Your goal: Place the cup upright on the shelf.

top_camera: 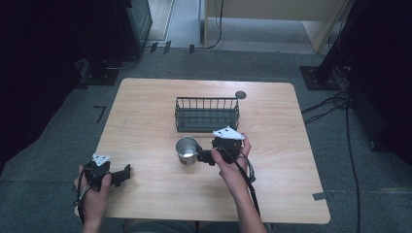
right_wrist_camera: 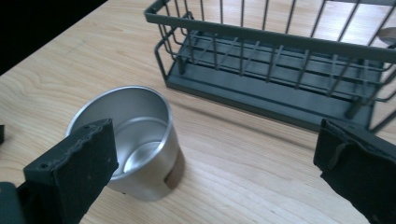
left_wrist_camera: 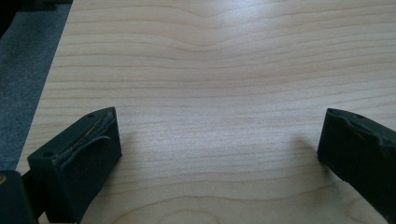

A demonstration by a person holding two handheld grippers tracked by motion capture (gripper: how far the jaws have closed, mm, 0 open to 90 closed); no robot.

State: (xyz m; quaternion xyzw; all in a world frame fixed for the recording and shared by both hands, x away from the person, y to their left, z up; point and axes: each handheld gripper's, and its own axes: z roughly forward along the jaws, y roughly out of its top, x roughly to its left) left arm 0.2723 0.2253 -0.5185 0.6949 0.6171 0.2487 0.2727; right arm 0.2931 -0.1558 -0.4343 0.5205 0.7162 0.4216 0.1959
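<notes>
The right gripper (top_camera: 206, 156) hovers low over the table, its two black, matte, blocky jaws spread wide with nothing between them. Just ahead of its left jaw stands a small round metal cup (right_wrist_camera: 135, 140), upright and open at the top, its brushed steel wall smooth and pale inside; whether the jaw touches it I cannot tell. Beyond the jaws, farther ahead, sits a dark wire basket (right_wrist_camera: 280, 70) with thin vertical bars, a straight top rail and a slatted floor, rectangular in outline.

The left gripper (top_camera: 124, 174) rests near the table's near-left corner, well apart from the cup; its jaws also stand wide, over bare wood. Its left pad (left_wrist_camera: 86, 154) shows a frayed, rough edge.

The table (top_camera: 145, 121) is light wood with wavy grain and rounded corners. Grey carpet (top_camera: 48, 160) surrounds it, with cables (top_camera: 335, 104) trailing at the right.
</notes>
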